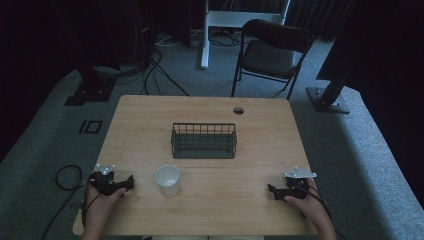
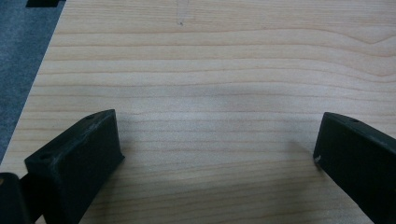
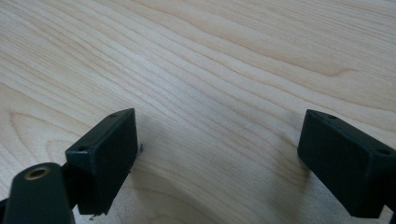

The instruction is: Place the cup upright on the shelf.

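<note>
A white cup (image 1: 168,180) stands upright on the wooden table (image 1: 210,205), in front of a dark wire basket (image 1: 203,141) at the table's middle. My left gripper (image 1: 131,182) rests low at the table's front left, a little left of the cup, held by a hand. Its jaws stand wide apart over bare wood, and the left gripper (image 2: 217,144) holds nothing. At the front right, my right gripper (image 1: 270,190) sits near the table edge. The right gripper (image 3: 217,140) is open too, with only wood grain between its fingers (image 3: 105,154).
A round cable hole (image 1: 238,110) marks the table's far side. Beyond the table stand a dark folding chair (image 1: 270,52), a white desk leg (image 1: 204,35) and black stands. Cables lie on the grey carpet (image 1: 45,145) at the left.
</note>
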Tool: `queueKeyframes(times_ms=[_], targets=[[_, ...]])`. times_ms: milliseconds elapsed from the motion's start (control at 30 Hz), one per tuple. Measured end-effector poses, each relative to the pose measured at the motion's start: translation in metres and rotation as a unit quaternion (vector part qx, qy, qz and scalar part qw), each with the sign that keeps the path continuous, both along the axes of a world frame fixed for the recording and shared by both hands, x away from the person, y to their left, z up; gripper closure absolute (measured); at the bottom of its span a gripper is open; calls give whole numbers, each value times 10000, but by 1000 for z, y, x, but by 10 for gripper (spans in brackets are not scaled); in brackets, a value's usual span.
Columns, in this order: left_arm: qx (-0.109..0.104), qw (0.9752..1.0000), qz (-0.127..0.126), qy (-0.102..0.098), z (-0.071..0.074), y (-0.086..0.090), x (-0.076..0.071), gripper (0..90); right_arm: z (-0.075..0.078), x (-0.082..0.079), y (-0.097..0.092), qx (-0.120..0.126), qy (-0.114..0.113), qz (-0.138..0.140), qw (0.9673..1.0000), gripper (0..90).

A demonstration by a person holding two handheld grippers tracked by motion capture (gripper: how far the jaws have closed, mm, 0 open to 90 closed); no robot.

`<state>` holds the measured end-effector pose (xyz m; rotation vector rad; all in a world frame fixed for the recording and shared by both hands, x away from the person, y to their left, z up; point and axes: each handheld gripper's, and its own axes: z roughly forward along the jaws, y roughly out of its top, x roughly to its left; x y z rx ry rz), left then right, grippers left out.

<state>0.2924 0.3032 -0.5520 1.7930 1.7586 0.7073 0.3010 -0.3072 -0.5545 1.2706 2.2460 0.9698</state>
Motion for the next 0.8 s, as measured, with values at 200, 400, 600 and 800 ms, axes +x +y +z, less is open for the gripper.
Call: queueKeyframes(times_ms=[200, 400, 600, 800], targets=[[-1, 10000, 1, 1, 0, 0, 0, 10, 0, 0, 0, -1, 0, 0, 10000, 117], [-1, 10000, 1, 0, 0, 0, 0, 10, 0, 0, 0, 0, 0, 1, 10000, 117], [-1, 10000, 1, -3, 0, 0, 0, 10, 0, 0, 0, 1, -2, 4, 10000, 117], [0, 10000, 0, -1, 0, 0, 0, 10, 0, 0, 0, 7, -12, -13, 10000, 127]])
